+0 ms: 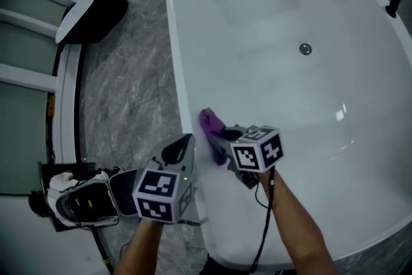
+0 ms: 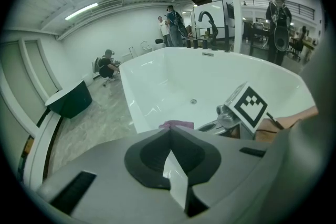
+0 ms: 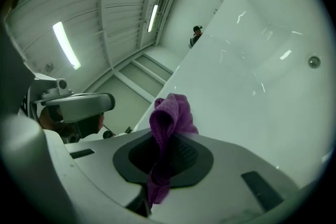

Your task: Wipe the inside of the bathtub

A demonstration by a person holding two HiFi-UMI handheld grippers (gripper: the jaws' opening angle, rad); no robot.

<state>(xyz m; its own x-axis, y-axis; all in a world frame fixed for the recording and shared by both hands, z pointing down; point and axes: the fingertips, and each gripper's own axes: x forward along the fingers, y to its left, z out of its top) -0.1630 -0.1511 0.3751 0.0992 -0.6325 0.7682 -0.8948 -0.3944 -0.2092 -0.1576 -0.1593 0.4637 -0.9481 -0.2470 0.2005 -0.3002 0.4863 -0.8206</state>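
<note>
Clamped in the right tool, a crumpled purple cloth on the near inner wall of the glossy white bathtub – best pressed flat and swept in overlapping strokes toward the round metal drain – with the left tool shut and empty beside the rim.

**Where the Three Cameras Look**

The head view looks steeply down; the bathtub fills 12 to 5 o'clock. The left gripper view faces across it from just outside the rim; the right gripper view sits close to the inner wall. All share the drain and purple cloth.
</note>
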